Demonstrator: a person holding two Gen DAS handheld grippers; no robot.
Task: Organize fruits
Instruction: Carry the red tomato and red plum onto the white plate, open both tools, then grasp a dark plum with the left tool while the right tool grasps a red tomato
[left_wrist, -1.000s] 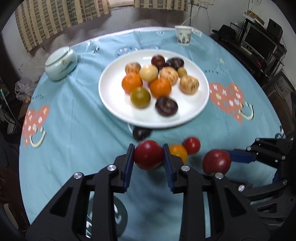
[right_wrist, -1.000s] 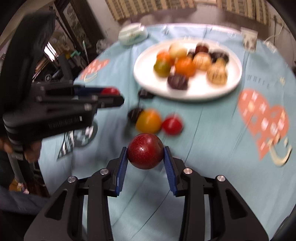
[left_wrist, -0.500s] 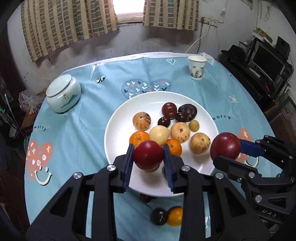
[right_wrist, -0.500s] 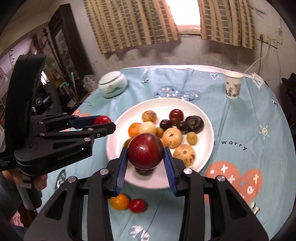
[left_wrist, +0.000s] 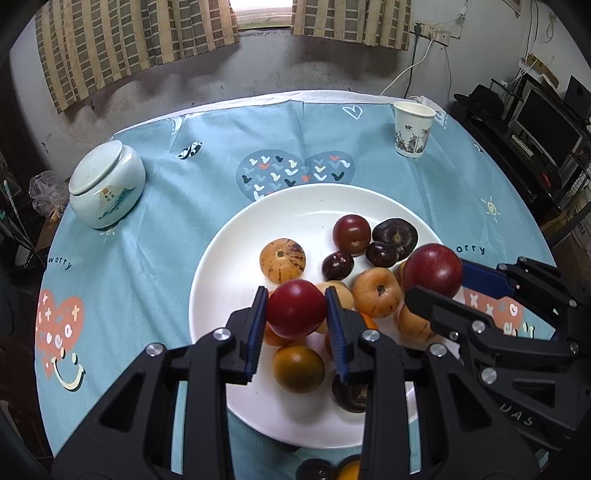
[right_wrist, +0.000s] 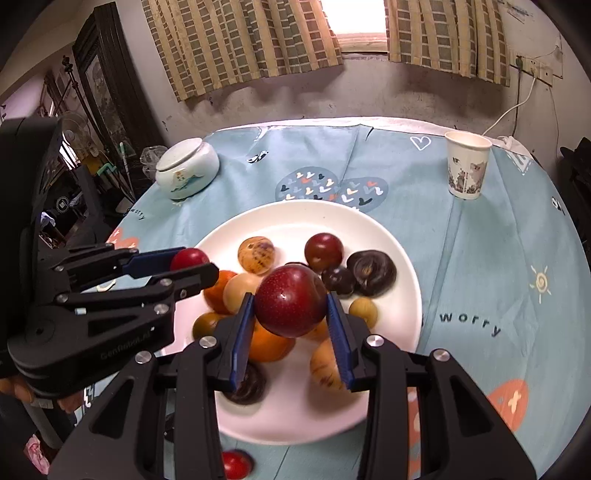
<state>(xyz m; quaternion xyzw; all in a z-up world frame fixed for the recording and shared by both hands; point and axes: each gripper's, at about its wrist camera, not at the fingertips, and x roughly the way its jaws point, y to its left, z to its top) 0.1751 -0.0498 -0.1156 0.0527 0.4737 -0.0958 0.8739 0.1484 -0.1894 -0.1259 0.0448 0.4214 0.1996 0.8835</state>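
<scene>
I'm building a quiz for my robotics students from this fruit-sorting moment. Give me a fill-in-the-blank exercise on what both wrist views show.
1. Each gripper is shut on a ____ fruit: the left gripper on a smooth one, the right gripper on a speckled one.
2. Both held fruits hang above the white ____, which already bears many fruits.
3. The paper cup stands on the tablecloth, ____ the plate.
4. The lidded ceramic jar is ____ the plate.

Missing words: red; plate; outside; left of
</scene>
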